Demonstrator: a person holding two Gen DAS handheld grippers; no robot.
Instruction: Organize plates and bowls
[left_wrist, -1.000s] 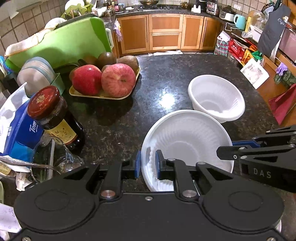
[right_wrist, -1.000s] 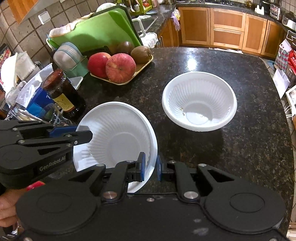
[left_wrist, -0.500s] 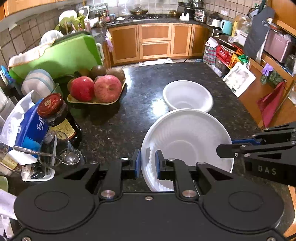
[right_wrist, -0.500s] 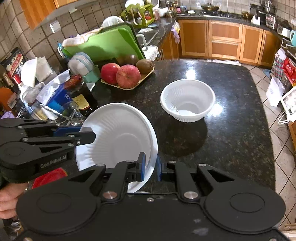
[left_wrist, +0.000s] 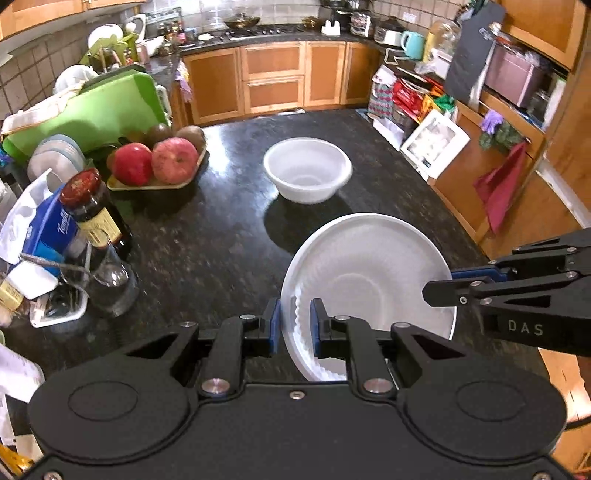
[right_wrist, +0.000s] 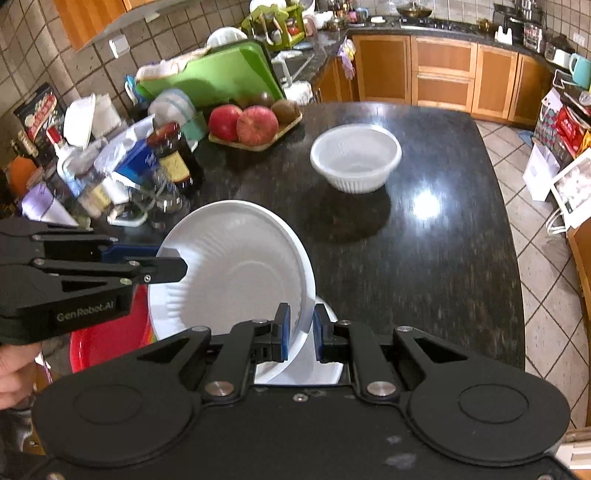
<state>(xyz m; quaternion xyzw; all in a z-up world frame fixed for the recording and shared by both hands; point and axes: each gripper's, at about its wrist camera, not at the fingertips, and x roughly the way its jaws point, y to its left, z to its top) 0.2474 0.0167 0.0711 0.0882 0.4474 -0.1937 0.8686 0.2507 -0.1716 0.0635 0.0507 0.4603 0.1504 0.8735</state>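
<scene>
white plate (left_wrist: 369, 273) pinched at opposite rim edges, tilted, held above the counter | left gripper (left_wrist: 293, 325) clamped on its near-left rim | right gripper (right_wrist: 301, 334) clamped on its right rim | white bowl (right_wrist: 356, 158) well ahead of both fingertips, upright on dark counter (right_wrist: 443, 229) | fruit tray (left_wrist: 159, 166) far left

one plate (left_wrist: 369, 266); one bowl (left_wrist: 307, 170); two apples (left_wrist: 173, 160)

A dark speckled granite counter (right_wrist: 443, 229) mirrors ceiling light; orange wooden cabinets (left_wrist: 273, 77) line the far wall, beige tiles (right_wrist: 33, 48) cover the left wall, pale tiled floor (right_wrist: 543, 332) at right
</scene>
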